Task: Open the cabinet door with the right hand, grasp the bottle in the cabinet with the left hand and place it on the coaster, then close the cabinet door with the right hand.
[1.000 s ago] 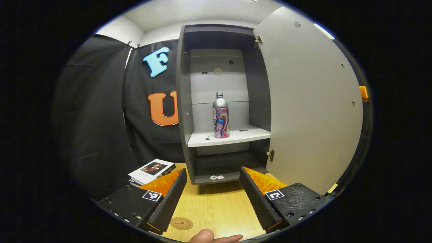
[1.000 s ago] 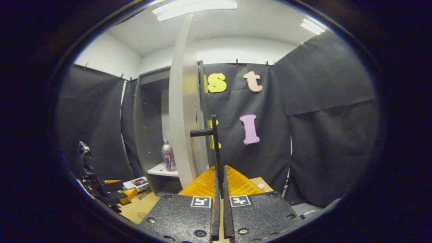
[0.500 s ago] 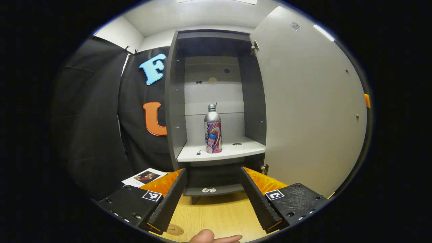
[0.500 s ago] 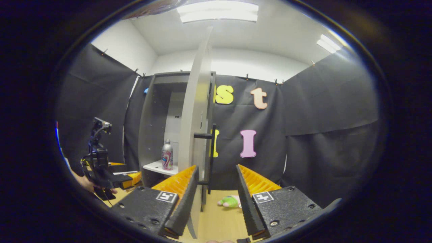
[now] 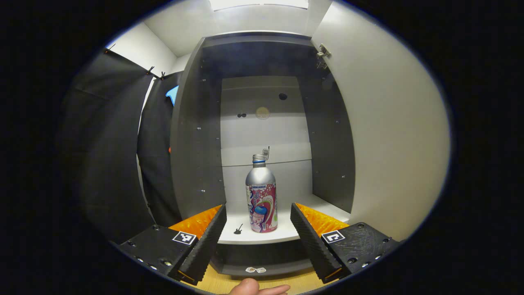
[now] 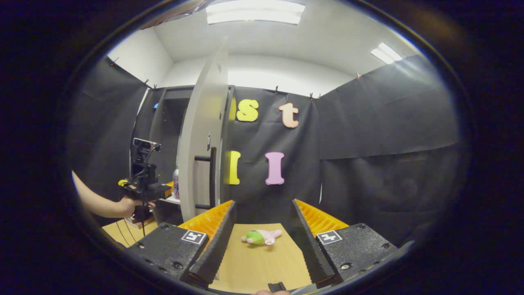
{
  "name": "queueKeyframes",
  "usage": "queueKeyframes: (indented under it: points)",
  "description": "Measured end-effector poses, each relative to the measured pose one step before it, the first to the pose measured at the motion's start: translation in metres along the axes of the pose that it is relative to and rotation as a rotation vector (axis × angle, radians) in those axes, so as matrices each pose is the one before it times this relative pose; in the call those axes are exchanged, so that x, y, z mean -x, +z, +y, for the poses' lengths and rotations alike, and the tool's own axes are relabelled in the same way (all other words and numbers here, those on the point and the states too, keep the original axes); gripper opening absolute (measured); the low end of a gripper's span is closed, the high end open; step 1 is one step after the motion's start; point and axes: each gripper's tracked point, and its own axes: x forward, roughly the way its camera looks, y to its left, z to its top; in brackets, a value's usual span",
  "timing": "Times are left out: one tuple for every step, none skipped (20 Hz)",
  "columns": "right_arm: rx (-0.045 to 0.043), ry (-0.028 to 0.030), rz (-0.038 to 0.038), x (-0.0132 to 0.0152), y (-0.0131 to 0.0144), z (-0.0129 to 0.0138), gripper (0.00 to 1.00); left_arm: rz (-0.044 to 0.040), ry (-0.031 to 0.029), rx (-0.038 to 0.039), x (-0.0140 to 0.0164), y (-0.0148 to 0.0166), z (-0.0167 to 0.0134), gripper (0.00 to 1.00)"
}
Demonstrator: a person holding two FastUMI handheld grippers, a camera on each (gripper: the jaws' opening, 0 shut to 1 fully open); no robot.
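A silver bottle [image 5: 260,200] with a pink and blue label stands upright on the cabinet's white shelf [image 5: 282,233]. My left gripper [image 5: 258,219] is open, its fingers either side of the bottle and still short of it. The grey cabinet door [image 5: 389,135] stands swung open on the right. In the right gripper view my right gripper [image 6: 262,213] is open and holds nothing, away from the door [image 6: 200,135] and its black handle [image 6: 211,176]. The left gripper [image 6: 144,188], held by a hand, reaches toward the cabinet, where the bottle [image 6: 176,184] peeks out beside the door.
A small pink and green plush toy [image 6: 261,236] lies on the wooden table [image 6: 258,266] between the right gripper's fingers. A tiny dark clip [image 5: 238,230] lies on the shelf left of the bottle. A fingertip [image 5: 254,288] shows at the bottom edge.
My left gripper moved forward up to the cabinet, so the bottle looms larger. My right gripper let go of the door handle, opened and drew back to the right.
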Motion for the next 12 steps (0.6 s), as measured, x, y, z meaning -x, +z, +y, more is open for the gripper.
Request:
queueKeyframes:
  points:
    - [0.01075, -0.00324, 0.00531, -0.00178, -0.00192, -0.00156, 0.84, 0.00145, -0.00055, 0.00201, -0.01411, -0.00225, -0.00102, 0.95]
    - [0.01046, -0.00096, 0.0078, -0.00068, -0.00147, 0.00114, 0.84, 0.00198, 0.00098, -0.00155, -0.012, -0.00114, -0.00092, 0.95]
    - [0.00773, 0.00149, 0.00923, -0.00157, -0.00259, 0.00123, 0.84, -0.00072, 0.00443, -0.00363, -0.00973, -0.0006, 0.00107, 0.95]
    - [0.00202, 0.00169, 0.01271, -0.00008, -0.00311, 0.00051, 0.86, -0.00223, 0.00026, -0.00167, -0.00813, 0.00121, -0.00078, 0.95]
    - [-0.00512, 0.00524, 0.01439, -0.00094, -0.0025, 0.00112, 0.84, -0.00588, -0.00146, 0.00398, -0.0064, 0.0019, -0.00102, 0.95]
    - [-0.01008, 0.00474, 0.01112, -0.00081, -0.00181, 0.00154, 0.84, -0.00786, -0.00237, 0.00429, -0.00612, 0.00299, -0.00039, 0.95]
    - [-0.00754, 0.00429, 0.01012, -0.00332, -0.00302, 0.00207, 0.84, -0.01038, 0.00063, 0.00467, -0.00633, 0.00357, 0.00121, 0.95]
    - [-0.00456, 0.00796, 0.00785, -0.00133, -0.00211, 0.00433, 0.84, -0.00482, 0.00269, 0.00549, -0.00696, 0.00152, 0.00038, 0.95]
    - [0.00159, 0.00634, 0.00405, -0.00416, -0.00161, 0.00483, 0.84, 0.00166, -0.00121, 0.00413, -0.00513, -0.00055, -0.00035, 0.95]
    - [0.00499, 0.00237, -0.00073, -0.00265, 0.00107, 0.00189, 0.84, 0.00858, 0.00306, -0.00009, -0.00562, -0.00201, 0.00057, 0.95]
    - [0.00566, 0.00455, -0.00151, -0.00372, 0.0014, 0.00302, 0.84, 0.0137, -0.00539, 0.00071, -0.00606, -0.00418, -0.00178, 0.95]
    - [0.00739, 0.0041, -0.00127, -0.0013, 0.00124, 0.00297, 0.84, 0.01268, -0.00386, -0.00206, -0.00488, -0.00386, -0.0024, 0.95]
